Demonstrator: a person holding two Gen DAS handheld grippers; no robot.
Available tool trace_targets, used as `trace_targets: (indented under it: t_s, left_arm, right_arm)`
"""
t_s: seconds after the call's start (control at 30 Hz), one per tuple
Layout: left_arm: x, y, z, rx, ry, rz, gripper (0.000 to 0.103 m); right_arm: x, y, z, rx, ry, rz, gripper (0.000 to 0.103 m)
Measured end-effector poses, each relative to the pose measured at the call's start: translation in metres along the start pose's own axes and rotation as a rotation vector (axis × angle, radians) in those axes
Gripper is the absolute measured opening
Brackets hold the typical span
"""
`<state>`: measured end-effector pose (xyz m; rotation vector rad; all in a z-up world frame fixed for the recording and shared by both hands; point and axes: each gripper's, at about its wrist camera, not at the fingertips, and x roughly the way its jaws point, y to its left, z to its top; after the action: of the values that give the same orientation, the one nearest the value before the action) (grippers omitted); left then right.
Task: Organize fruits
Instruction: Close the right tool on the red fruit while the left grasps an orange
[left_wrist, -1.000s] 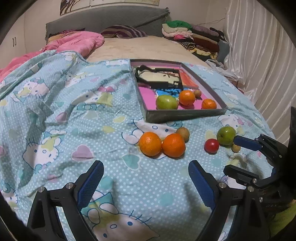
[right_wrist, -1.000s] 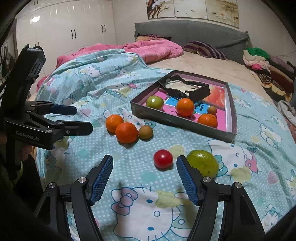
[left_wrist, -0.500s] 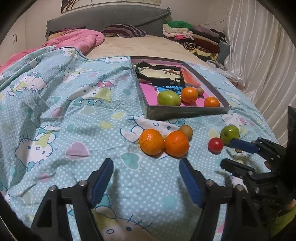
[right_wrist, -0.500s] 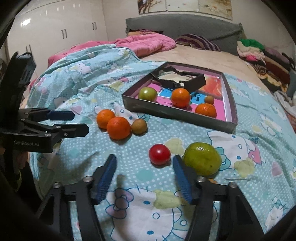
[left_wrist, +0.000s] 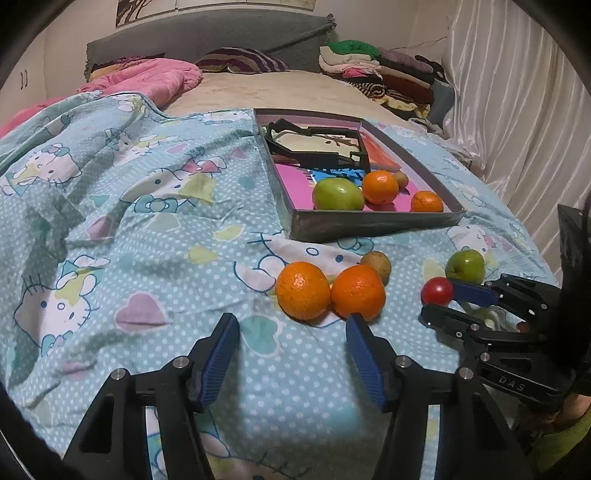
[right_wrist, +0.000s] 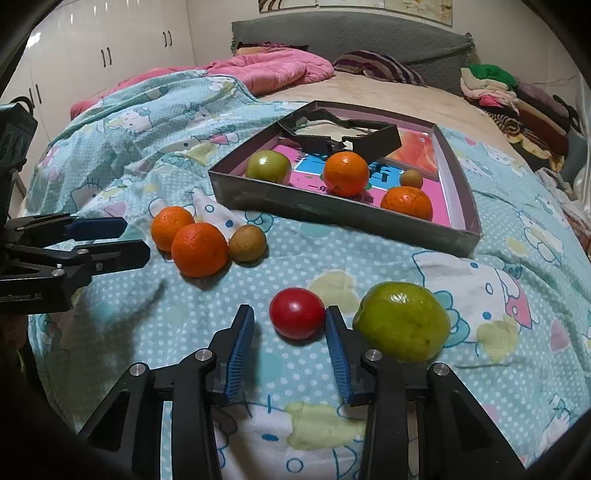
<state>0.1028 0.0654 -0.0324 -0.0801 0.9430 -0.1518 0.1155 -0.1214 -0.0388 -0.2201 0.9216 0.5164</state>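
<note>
Red and glossy, the cherry tomato (right_wrist: 296, 313) lies on the blue Hello Kitty bedsheet (right_wrist: 155, 314), now at the tips of the right gripper (right_wrist: 290, 345); half a second ago it sat farther ahead. The jaws are spread, narrower than before, with the right pad (right_wrist: 336, 343) just beside the tomato. Close on the right lies a green fruit (right_wrist: 402, 320). The left gripper (left_wrist: 291, 360), jaws spread, has moved closer to two oranges (left_wrist: 328, 291) with a small brown fruit (left_wrist: 376, 263) behind them. Farther off, the shallow grey box (right_wrist: 332, 206) holds a green fruit, two oranges and a small brown fruit. Pink quilt (right_wrist: 273, 70) and folded clothes (right_wrist: 509, 96) lie at the far end.
</note>
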Motion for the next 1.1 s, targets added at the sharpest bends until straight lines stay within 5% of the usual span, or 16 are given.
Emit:
trace_targets:
  t_s: [0.6,1.1]
  left_arm:
    - [0.028,0.002,0.017,0.053,-0.002,-0.016,0.053]
    - [0.045,0.005,0.029,0.021,0.023,-0.087,0.037]
  right_arm:
    - [0.012,0.001,0.004,-0.015,-0.003,0.000,0.032]
    - [0.005,0.001,0.006,-0.003,-0.034,0.020,0.031]
